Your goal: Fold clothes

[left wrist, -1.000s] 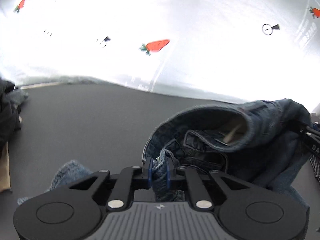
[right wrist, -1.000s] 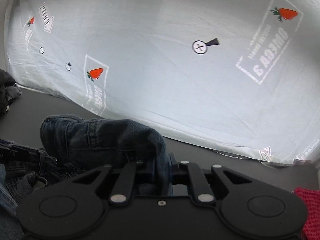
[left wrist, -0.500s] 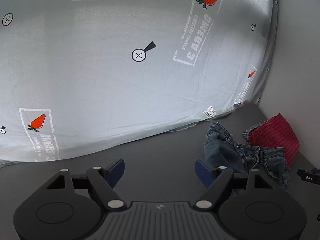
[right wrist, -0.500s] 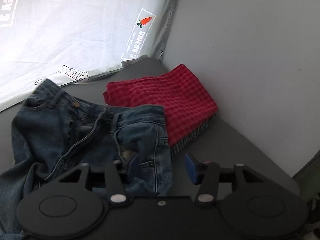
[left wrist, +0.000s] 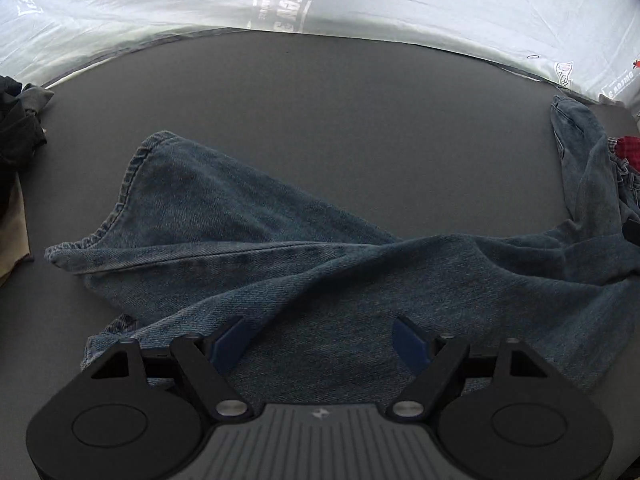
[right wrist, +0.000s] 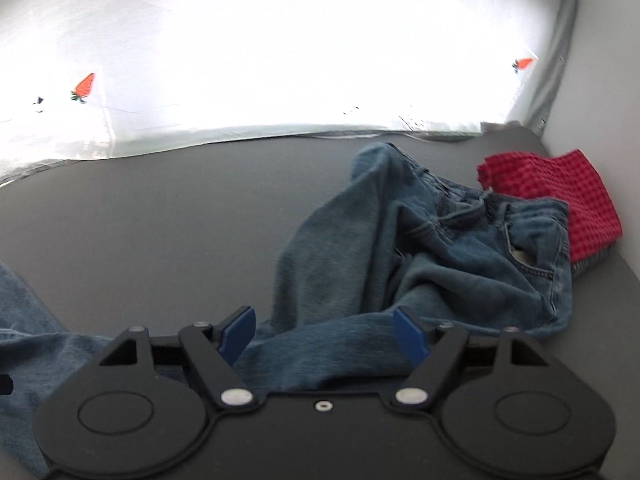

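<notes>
Jeans spread unfolded on the tabletop, both grippers spread wide and holding nothing.

The jeans [left wrist: 304, 276] lie rumpled along the tabletop [left wrist: 320, 112], hems to the left, waist [right wrist: 472, 208] right against a folded red cloth [right wrist: 560, 192]; no fold shows. The left gripper [left wrist: 322, 344] and right gripper [right wrist: 324, 332] hover over the legs.

Bare table [left wrist: 320, 120] lies open beyond the jeans [left wrist: 320, 264]; dark clothes [left wrist: 18, 120] block their left, red cloth [right wrist: 560, 192] their right.
</notes>
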Demonstrator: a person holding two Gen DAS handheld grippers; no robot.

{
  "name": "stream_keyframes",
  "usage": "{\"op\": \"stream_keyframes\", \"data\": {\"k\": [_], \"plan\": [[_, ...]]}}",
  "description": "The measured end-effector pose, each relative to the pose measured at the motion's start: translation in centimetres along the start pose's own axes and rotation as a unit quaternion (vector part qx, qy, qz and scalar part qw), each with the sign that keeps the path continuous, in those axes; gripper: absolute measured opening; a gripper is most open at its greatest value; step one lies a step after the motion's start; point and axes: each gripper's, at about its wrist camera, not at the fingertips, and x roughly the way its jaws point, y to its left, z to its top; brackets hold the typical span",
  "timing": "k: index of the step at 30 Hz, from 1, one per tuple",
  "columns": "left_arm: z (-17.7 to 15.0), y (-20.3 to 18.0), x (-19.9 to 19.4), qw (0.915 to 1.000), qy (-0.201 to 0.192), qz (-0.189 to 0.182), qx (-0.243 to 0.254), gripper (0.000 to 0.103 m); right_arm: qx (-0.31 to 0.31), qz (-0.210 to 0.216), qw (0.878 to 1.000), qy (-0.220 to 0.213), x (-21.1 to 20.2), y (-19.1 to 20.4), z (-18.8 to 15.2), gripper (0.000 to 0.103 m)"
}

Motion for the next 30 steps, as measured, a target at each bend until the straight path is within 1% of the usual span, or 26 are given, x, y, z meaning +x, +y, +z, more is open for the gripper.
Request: {"op": "stream_keyframes", "data": {"k": [2, 5, 7, 10, 12, 16, 18, 20, 22, 24, 26, 28, 30], "plan": [[-0.2, 0.0, -0.1, 1.0, 0.001, -0.005, -0.007, 0.08, -0.037, 0.02, 0.999, -0.011, -0.9, 1.9, -0.2, 0.081], [-0.6, 0.1, -0.2, 0.9998, 0.003, -0.011, -0.018, 0.08, -0.075, 0.038, 0.996, -0.011, -1.9, 3.8, -1.2, 0.082], [-0.8, 0.1, -0.3, 0.9995, 0.005, -0.016, -0.026, 0.08, -0.094, 0.046, 0.995, -0.005, -2.3, 4.4, -1.9, 0.082], [-1.0, 0.2, -0.4, 0.9991, 0.007, -0.02, -0.035, 0.08, -0.094, 0.052, 0.994, 0.012, -2.4, 4.3, -2.6, 0.083], [-1.2, 0.2, -0.7, 0.999, 0.004, -0.014, -0.042, 0.08, -0.085, 0.051, 0.995, 0.02, -2.1, 3.8, -2.9, 0.083], [-1.7, 1.5, -2.1, 0.9978, -0.017, 0.009, -0.064, 0.08, -0.07, 0.055, 0.996, 0.03, -1.7, 3.2, -3.1, 0.084], [-1.5, 3.0, -2.6, 0.9948, -0.025, 0.023, -0.096, 0.08, -0.069, 0.065, 0.995, 0.036, -1.4, 3.4, -3.2, 0.085], [-1.5, 4.7, -2.9, 0.9898, -0.033, 0.035, -0.134, 0.08, -0.095, 0.091, 0.991, 0.035, -1.2, 4.6, -3.2, 0.085], [-1.7, 6.5, -3.1, 0.9831, -0.044, 0.038, -0.174, 0.08, -0.126, 0.12, 0.984, 0.029, -1.2, 6.0, -2.9, 0.085], [-2.0, 7.9, -3.4, 0.9784, -0.056, 0.044, -0.194, 0.08, -0.163, 0.128, 0.978, 0.023, -1.0, 7.5, -2.8, 0.085], [-2.0, 7.8, -3.1, 0.9838, -0.059, 0.038, -0.165, 0.08, -0.197, 0.136, 0.971, 0.018, -0.9, 9.0, -2.7, 0.085], [-2.0, 7.4, -2.7, 0.9896, -0.06, 0.029, -0.128, 0.08, -0.208, 0.141, 0.968, 0.024, -0.8, 9.5, -2.8, 0.085], [-1.8, 6.0, -1.7, 0.9966, -0.054, 0.035, -0.052, 0.08, -0.214, 0.142, 0.966, 0.031, -0.8, 9.8, -3.0, 0.085]]}}
